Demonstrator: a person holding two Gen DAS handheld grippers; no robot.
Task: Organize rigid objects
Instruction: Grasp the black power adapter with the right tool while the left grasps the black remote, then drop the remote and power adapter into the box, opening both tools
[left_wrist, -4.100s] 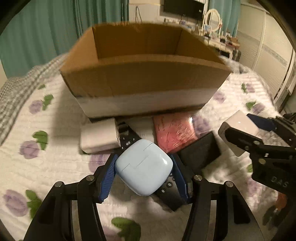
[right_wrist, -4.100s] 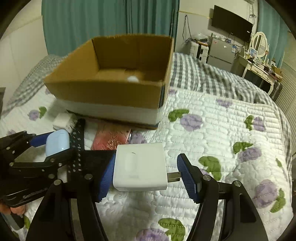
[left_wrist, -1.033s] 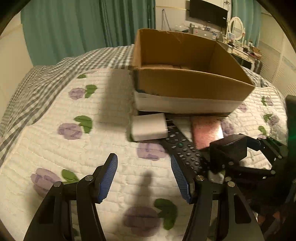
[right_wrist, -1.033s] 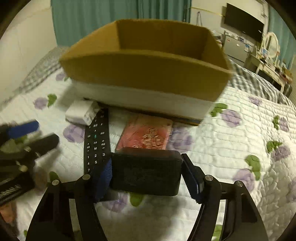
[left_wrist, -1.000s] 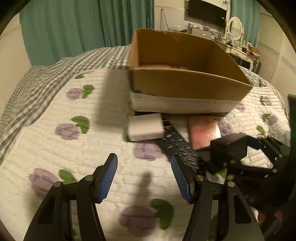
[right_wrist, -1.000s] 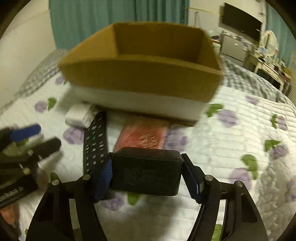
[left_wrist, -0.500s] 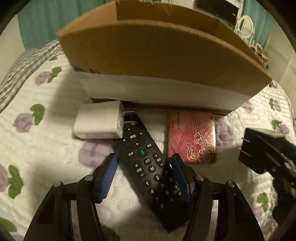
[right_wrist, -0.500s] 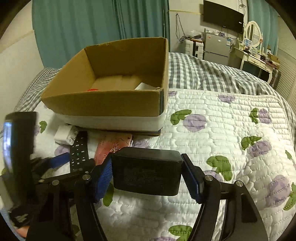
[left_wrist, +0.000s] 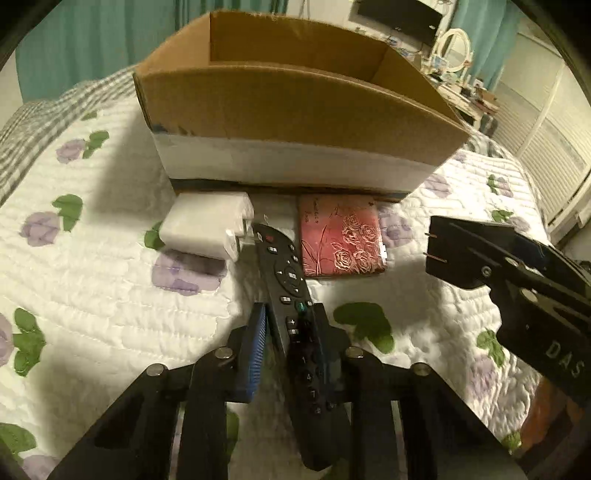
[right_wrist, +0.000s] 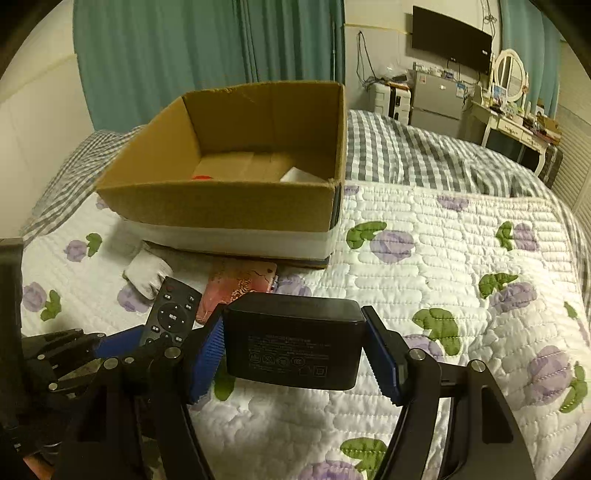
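My left gripper (left_wrist: 291, 347) is shut on a black remote control (left_wrist: 291, 295) that lies lengthwise between its fingers on the quilt; the remote also shows in the right wrist view (right_wrist: 173, 314). My right gripper (right_wrist: 295, 347) is shut on a black power adapter (right_wrist: 293, 345), held above the quilt; the adapter shows at the right of the left wrist view (left_wrist: 458, 251). The open cardboard box (left_wrist: 295, 107) stands behind; in the right wrist view (right_wrist: 229, 210) it holds a white item and something red.
A white charger (left_wrist: 207, 225) and a red rose-patterned case (left_wrist: 341, 236) lie on the floral quilt (left_wrist: 92, 277) against the box's front. A checked blanket (right_wrist: 424, 155), fridge and dresser are behind.
My left gripper moved in over the remote and closed on it. My right gripper kept hold of the adapter and drew back to the right of the box.
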